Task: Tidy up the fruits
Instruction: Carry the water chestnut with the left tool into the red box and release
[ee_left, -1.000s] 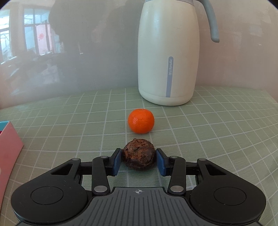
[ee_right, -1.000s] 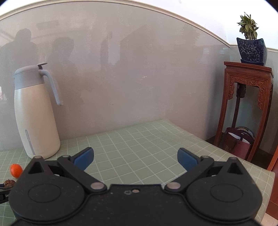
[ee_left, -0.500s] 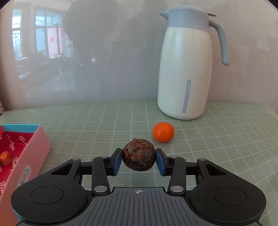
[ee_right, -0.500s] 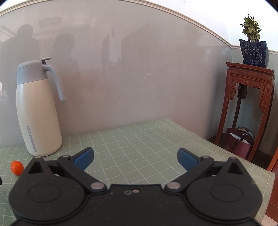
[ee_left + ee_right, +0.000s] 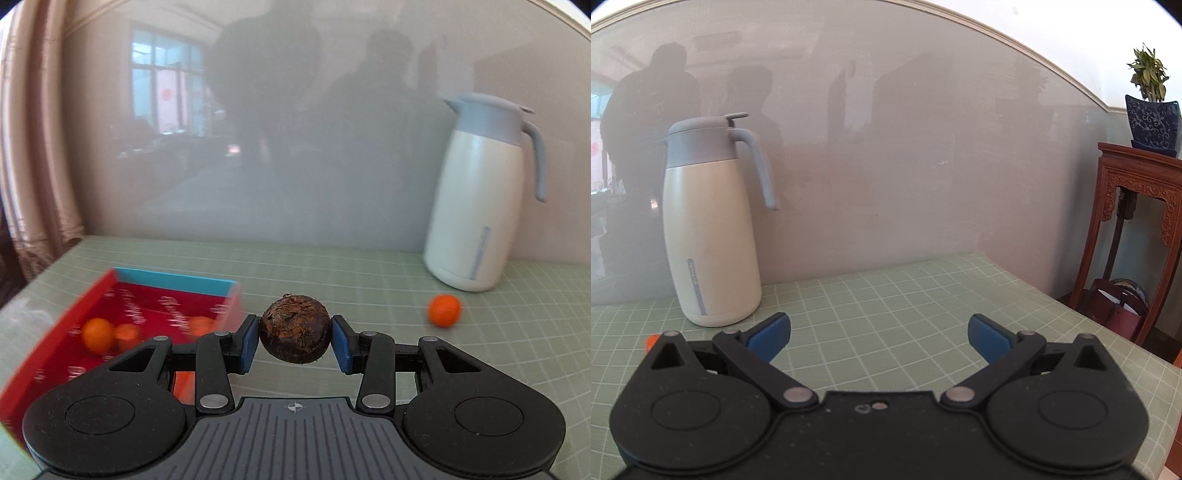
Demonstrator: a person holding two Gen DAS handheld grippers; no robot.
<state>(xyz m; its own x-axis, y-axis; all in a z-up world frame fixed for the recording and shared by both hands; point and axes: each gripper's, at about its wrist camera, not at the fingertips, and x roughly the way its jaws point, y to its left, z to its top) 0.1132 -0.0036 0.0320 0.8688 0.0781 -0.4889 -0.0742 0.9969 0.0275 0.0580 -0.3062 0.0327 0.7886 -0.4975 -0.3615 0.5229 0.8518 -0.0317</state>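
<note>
Left gripper is clamped on a rough brown fruit, dead centre of the frame, with the red box of oranges at lower left. One loose orange sits right of centre by the white jug. Right gripper hangs wide open, holding nothing.

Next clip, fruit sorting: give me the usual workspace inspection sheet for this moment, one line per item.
Surface: table under a green grid-pattern cloth.
Job's things: brown rough-skinned fruit clamped in the left gripper; one orange fruit loose on the cloth near the jug; red box with blue rim holds several orange fruits, blurred.
Clutter: cream jug with grey lid and handle, upright by the wall.
Grippers: left shut on the brown fruit; right gripper open, holding nothing.
Cables: nothing seen.
Surroundings: glossy wall panel; carved wooden stand bearing a potted plant; curtain.
</note>
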